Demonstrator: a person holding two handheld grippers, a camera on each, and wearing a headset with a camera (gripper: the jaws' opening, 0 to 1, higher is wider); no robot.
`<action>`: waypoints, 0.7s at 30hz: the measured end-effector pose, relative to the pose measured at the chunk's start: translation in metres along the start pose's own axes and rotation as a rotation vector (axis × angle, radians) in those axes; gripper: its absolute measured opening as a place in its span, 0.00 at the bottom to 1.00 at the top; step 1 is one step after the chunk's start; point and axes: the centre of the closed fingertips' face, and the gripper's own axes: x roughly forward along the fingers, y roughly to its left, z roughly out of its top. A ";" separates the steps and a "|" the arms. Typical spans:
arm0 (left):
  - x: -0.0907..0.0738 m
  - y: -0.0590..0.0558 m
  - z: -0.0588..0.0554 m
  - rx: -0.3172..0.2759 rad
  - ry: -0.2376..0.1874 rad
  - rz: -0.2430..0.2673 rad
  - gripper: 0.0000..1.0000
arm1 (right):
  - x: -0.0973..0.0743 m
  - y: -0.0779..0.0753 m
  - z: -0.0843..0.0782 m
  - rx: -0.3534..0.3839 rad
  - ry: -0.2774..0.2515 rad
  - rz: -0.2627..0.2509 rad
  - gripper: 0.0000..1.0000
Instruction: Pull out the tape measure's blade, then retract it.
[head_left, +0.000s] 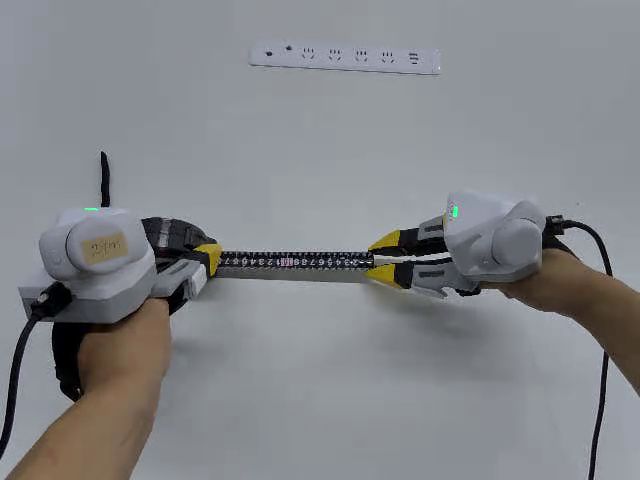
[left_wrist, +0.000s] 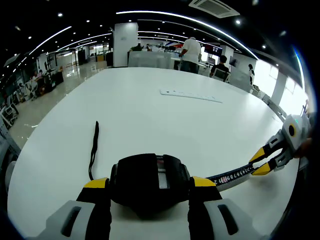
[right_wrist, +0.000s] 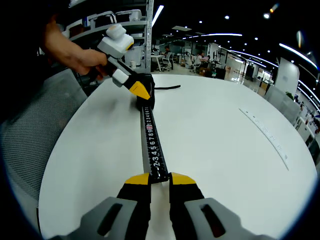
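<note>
**A:** Start at the left. What is the left gripper (head_left: 205, 262) doing?

**B:** Its yellow-tipped jaws are closed against the two sides of the black tape measure (head_left: 175, 235). In the left gripper view the case sits squarely between them, a jaw pressed to each flank. The case rests on the white table (head_left: 320, 390), and a hand (head_left: 120, 350) holds the gripper from below.

**A:** Anything attached to the case?

**B:** A thin black strap (head_left: 104, 180) lies on the table behind it, running away from the person.

**A:** And the middle?

**B:** The blade (head_left: 295, 261) is extended from the case and runs straight to the right, low over the table. Its numbered face is turned up, and a red mark sits partway along it.

**A:** Then the right side?

**B:** The right gripper (head_left: 385, 258) has its jaws nearly together, pinching the blade's far end. In the right gripper view the tip lies in the narrow gap between the yellow pads. The other hand (head_left: 530, 280) grips it.

**A:** What else is on the table?

**B:** A white power strip (head_left: 345, 58) lies flat at the far side, well apart from both grippers.
</note>
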 end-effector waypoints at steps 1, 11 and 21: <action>0.000 0.000 0.000 0.000 0.000 0.000 0.58 | 0.000 0.000 0.000 -0.001 0.000 0.000 0.12; 0.000 -0.001 0.000 0.002 0.006 -0.002 0.58 | 0.003 -0.001 0.001 -0.001 -0.001 0.001 0.12; 0.000 0.000 0.000 0.002 0.008 -0.007 0.58 | 0.006 0.000 0.005 -0.005 -0.005 0.006 0.12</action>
